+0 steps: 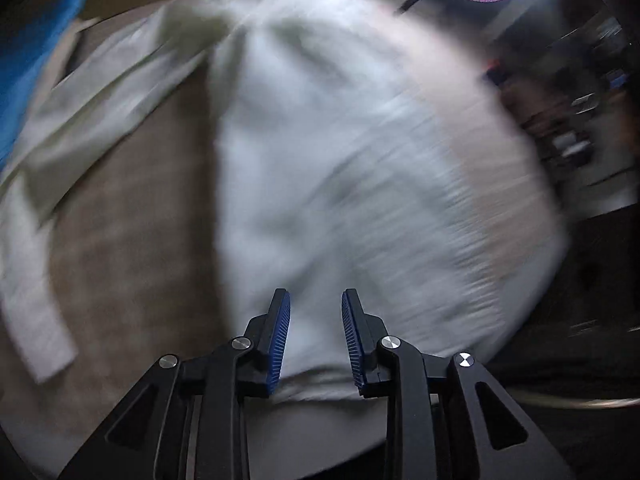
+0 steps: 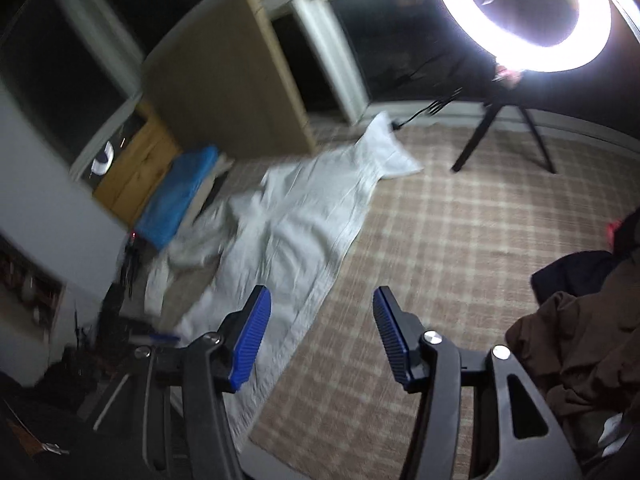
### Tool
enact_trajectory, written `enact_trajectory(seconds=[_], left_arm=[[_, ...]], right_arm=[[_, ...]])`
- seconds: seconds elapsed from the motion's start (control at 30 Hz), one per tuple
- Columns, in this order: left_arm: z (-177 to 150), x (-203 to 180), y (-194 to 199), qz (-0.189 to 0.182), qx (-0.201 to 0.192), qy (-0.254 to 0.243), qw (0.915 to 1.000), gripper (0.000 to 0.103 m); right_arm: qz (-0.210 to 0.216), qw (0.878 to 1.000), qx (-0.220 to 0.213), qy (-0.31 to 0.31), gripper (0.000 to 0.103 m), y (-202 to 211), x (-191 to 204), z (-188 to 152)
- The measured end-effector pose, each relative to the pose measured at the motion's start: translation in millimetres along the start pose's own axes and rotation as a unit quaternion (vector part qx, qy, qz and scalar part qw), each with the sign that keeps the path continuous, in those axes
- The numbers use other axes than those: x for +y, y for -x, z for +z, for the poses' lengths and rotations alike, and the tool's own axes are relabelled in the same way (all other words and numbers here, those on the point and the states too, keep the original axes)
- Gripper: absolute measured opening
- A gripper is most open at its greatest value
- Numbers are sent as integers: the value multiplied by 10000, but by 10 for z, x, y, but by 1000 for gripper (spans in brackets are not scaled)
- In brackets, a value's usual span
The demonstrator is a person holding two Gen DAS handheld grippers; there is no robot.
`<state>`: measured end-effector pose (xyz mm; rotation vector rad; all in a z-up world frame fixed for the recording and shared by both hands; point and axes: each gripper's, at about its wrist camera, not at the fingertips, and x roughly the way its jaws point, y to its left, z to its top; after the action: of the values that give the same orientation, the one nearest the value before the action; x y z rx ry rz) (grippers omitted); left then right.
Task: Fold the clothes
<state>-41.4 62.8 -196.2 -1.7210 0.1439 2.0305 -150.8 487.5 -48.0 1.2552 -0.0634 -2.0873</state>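
On the checked carpet [image 2: 440, 240] lies one white garment [image 2: 296, 224], spread flat with its sleeves out. My left claw [image 1: 316, 300] hangs over the garment's lower body; its fingers are partly spread, with cloth visible between them, but blur prevents me from telling whether they touch it. My right claw [image 2: 322, 296] is spread wider and holds nothing, above the garment's edge and the carpet. I count one ring light [image 2: 536, 16] on a tripod, one blue pad [image 2: 176, 200], and one pile of dark clothes [image 2: 580, 328] at right.
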Motion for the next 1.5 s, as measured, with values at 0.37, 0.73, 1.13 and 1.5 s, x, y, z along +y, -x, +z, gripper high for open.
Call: enact_trajectory(seconds=[0.37,0.73,1.13,1.5], left_arm=[[-420,-1181,124,303,-636,-100,9975,42],[-205,-1954,-544,594,-343,-606,9958,43],[-154,-1707,-428,-191,-343,258,9989,16],[-274,-1354,-109,-590,-795,1069,9893,10]], right_arm=[[114,9933,989,583,53,-1034,-50,-446],[155,9964,821,143,53,-1726,-366,58],[68,9931,998,-606,53,-2646,-751,902],[190,9939,869,-651,6,-2761,-774,1222]])
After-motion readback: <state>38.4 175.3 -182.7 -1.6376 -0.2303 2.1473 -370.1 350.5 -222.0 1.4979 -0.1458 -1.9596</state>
